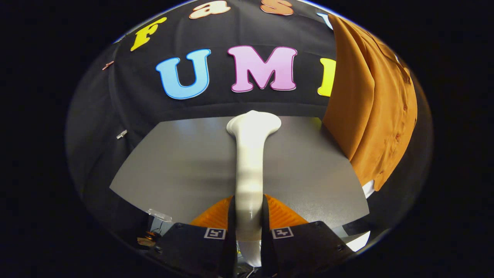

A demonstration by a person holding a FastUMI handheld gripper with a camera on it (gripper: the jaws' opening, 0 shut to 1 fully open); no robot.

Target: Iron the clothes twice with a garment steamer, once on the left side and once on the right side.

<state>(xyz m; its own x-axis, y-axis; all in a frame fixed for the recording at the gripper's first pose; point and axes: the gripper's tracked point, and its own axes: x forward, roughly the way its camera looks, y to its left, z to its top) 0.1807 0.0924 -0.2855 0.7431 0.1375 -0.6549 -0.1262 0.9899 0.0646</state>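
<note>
Steamer (250, 162) clamped by both fingers of gripper (249, 231), head held off to shirt's (372, 104) left, apart. Neither pass apparently begun; left & right sides prob. outstanding.

My gripper (249, 216) clamped on handle of white garment steamer (250, 162), one finger pressing each side. Steamer runs straight ahead from my fingers, flared head at far end, above grey tabletop (173, 170). Rust-orange button-up shirt (370, 108) hangs ahead and to right of steamer head, well apart from it, buttons down its front, hem reaching past table's right edge. Black cloth wall (127, 108) behind table.
</note>
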